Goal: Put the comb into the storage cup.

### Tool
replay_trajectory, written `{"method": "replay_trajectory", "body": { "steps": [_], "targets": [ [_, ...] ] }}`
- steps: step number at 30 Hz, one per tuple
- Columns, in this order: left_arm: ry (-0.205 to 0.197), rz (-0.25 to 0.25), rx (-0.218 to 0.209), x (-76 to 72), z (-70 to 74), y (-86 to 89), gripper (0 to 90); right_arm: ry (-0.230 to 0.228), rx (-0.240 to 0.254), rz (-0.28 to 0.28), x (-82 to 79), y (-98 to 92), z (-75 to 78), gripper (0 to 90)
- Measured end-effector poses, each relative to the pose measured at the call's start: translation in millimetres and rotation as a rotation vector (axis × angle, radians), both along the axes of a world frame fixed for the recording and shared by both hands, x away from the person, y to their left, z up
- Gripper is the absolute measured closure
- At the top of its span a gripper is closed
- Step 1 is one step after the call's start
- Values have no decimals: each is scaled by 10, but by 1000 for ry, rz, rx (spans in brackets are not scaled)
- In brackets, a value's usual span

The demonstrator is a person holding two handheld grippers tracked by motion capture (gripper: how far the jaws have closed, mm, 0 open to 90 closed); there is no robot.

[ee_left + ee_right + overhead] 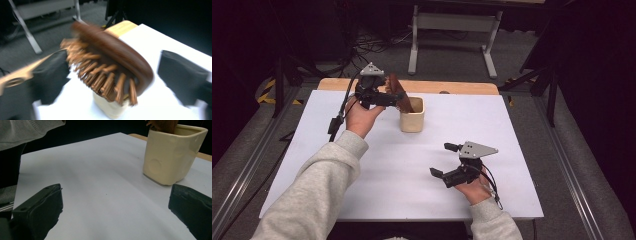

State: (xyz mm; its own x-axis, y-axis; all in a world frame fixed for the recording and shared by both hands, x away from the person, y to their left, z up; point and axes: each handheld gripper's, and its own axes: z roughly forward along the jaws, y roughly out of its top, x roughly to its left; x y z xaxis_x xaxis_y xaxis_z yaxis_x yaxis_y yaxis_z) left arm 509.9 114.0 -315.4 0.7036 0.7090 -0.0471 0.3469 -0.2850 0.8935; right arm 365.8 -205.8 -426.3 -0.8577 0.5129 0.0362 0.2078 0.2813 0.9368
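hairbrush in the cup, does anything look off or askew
The brown hairbrush leans tilted in the cream cup, bristle head sticking out above the rim by the left gripper. Nothing is spilled or visibly damaged.

Grey knit sleeves (319, 192); black grippers, grey plates.

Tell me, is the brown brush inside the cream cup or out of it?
Partly in: the brush leans with its lower end inside the cup, its upper part sticking out between the left gripper's jaws.
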Motion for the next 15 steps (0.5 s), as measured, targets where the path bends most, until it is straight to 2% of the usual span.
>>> {"method": "replay_trajectory", "body": {
  "steps": [3,5,10,13,15],
  "targets": [
    [-45,-4,-23,-63,69,113,6,-11,9,-1,-7,-6,12,1],
    [-71,-5,-25,-111,111,169,3,-16,13,-4,-9,-14,24,1],
    [-104,-33,-26,-232,179,264,3,-27,17,-10,-7,-42,62,1],
    [-137,-58,-42,-350,223,357,3,-33,22,-18,5,-87,110,3],
    [-154,-76,-48,-468,258,458,2,-36,8,-26,15,-115,156,3]
  ]
}}
